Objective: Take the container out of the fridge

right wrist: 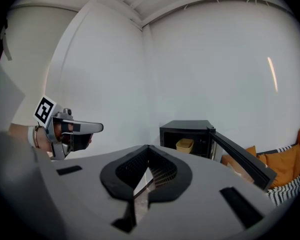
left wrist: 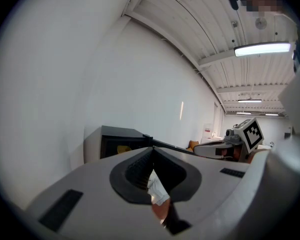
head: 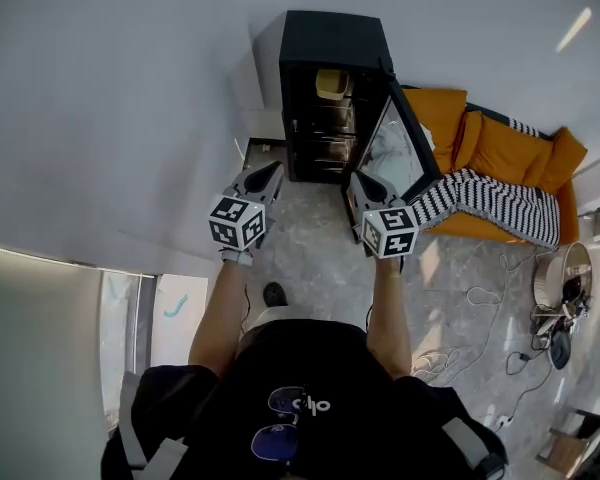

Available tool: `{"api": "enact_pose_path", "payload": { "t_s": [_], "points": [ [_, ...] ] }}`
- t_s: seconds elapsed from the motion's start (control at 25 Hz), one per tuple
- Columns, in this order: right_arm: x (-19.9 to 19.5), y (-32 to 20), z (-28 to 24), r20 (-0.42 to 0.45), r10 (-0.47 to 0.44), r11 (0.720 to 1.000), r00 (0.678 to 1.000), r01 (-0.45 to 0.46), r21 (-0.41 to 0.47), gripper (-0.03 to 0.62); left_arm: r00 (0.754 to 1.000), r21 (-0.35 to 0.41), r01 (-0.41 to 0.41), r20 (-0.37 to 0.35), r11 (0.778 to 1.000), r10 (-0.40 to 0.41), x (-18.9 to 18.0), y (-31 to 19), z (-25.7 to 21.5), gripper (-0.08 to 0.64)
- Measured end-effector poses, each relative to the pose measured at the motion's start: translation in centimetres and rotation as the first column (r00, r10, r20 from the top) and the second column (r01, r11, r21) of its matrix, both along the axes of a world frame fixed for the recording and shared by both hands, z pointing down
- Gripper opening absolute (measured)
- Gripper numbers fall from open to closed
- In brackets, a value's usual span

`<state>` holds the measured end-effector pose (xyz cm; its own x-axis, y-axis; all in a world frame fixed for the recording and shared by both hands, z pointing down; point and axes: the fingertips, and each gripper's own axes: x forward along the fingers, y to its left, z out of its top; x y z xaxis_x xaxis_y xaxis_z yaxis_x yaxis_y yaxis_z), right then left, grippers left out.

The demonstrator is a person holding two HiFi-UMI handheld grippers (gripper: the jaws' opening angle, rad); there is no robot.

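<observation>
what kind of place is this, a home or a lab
Probably a lab or studio dressed as a living corner, not a real home. A small black fridge stands open beside an orange sofa. Loose cables trail across the floor, and long strip lights run overhead.

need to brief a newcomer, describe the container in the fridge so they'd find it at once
Find the black fridge against the white wall, its door swung open toward the orange sofa. On the top shelf inside, the container is a pale yellow tub. It is the only yellow thing in there; the lower shelves look dark.
</observation>
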<state>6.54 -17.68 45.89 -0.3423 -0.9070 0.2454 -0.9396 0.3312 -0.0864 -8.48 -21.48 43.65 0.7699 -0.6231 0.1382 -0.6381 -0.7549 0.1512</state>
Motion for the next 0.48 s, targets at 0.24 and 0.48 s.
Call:
{"api": "enact_pose_path", "payload": {
  "t_s": [0.24, 0.48],
  "points": [
    [-3.4, -3.6, 0.1, -0.02, 0.018, 1.0, 1.0, -0.018, -0.01, 0.008, 1.0, -0.01, -0.021, -0.021, 1.0, 0.021, -3.0, -4.0, 0.0, 0.005],
    [-5.9, -6.2, 0.4, -0.041, 0.041, 0.999, 0.998, -0.041, -0.018, 0.008, 0.997, -0.019, -0.063, -0.038, 0.998, 0.062, -4.9, -6.8, 0.4, 0.005]
  ]
}}
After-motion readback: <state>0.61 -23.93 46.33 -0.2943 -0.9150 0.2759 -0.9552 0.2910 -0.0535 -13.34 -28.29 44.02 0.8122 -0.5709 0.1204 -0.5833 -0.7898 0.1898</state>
